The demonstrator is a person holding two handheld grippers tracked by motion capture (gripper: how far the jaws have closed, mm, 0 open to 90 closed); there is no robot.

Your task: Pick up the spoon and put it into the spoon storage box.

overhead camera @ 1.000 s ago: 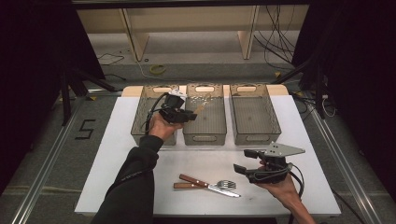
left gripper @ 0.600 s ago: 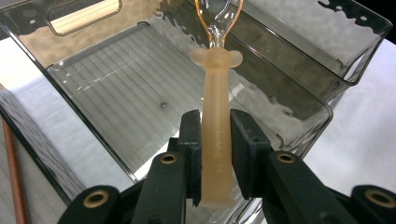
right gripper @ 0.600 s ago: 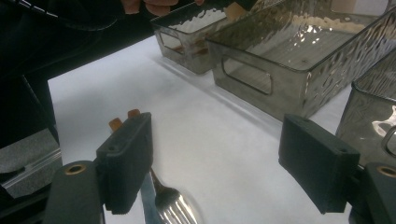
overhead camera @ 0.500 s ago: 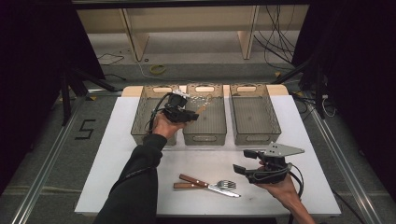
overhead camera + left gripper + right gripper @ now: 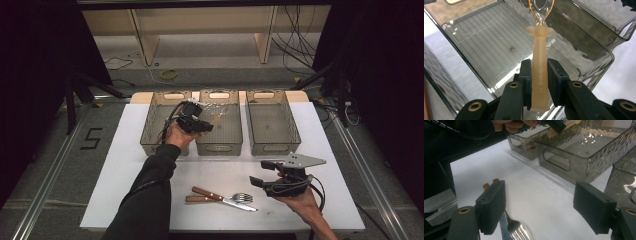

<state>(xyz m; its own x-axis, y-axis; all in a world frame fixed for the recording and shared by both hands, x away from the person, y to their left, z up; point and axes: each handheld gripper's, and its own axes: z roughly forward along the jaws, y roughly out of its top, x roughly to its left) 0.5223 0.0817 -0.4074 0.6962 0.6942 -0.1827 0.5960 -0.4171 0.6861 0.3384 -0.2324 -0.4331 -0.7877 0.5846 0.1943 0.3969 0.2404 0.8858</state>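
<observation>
Holding a spoon point(image 5: 540, 72) by its pale handle, my left gripper point(image 5: 196, 121) has its jaws clenched on it over the middle bin point(image 5: 220, 145), upper centre of the high view. In the left gripper view the handle runs straight up the frame away from the jaws, with the clear bowl end at the top edge, above the bin's ribbed floor. I judge the drop lies directly below, so the left hand needs only to lower along that axis. My right gripper point(image 5: 266, 172) waits released at lower right, beside the knife point(image 5: 225, 198) and fork point(image 5: 242, 197).
</observation>
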